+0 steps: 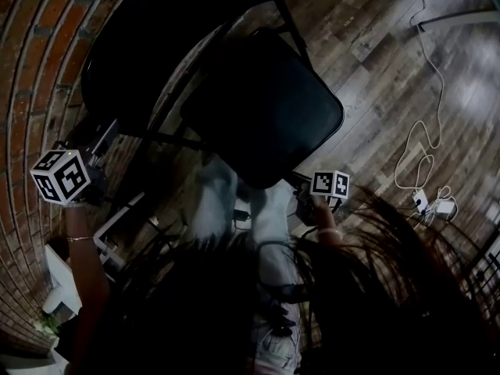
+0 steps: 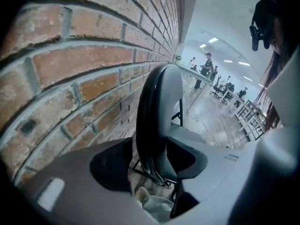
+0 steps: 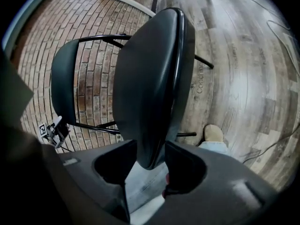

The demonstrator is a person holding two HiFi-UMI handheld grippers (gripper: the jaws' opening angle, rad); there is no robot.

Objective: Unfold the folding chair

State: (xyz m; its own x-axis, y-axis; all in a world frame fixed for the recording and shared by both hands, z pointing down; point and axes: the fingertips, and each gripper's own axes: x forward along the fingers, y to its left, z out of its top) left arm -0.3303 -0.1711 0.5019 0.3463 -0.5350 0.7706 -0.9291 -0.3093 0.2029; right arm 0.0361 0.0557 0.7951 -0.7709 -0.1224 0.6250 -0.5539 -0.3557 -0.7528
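**Head view.** The folding chair stands on the wood-plank floor, at the floor's edge along the brick wall. It is black, with thin metal tubing. The seat is swung away from the backrest, with a clear gap between them. The left gripper is at the backrest's lower left end. The right gripper is at the seat's near edge. The person's legs in light trousers are just beside that edge. A white cable lies well apart on the floor.

**Left gripper view.** Only here does the backrest show edge-on, running up beside the brick wall. The left gripper has its jaws spread wide. The backrest's edge stands between them, but the pads do not clamp it. Distant people appear in a lit room beyond.

**Right gripper view.** The right gripper is closed on the rim of the seat, with a pad against each face. The seat rises steeply away from the jaws. This view alone shows the curved backrest and the frame tube against the brickwork. It also shows the left gripper near the backrest's lower end and a light shoe on the floor.
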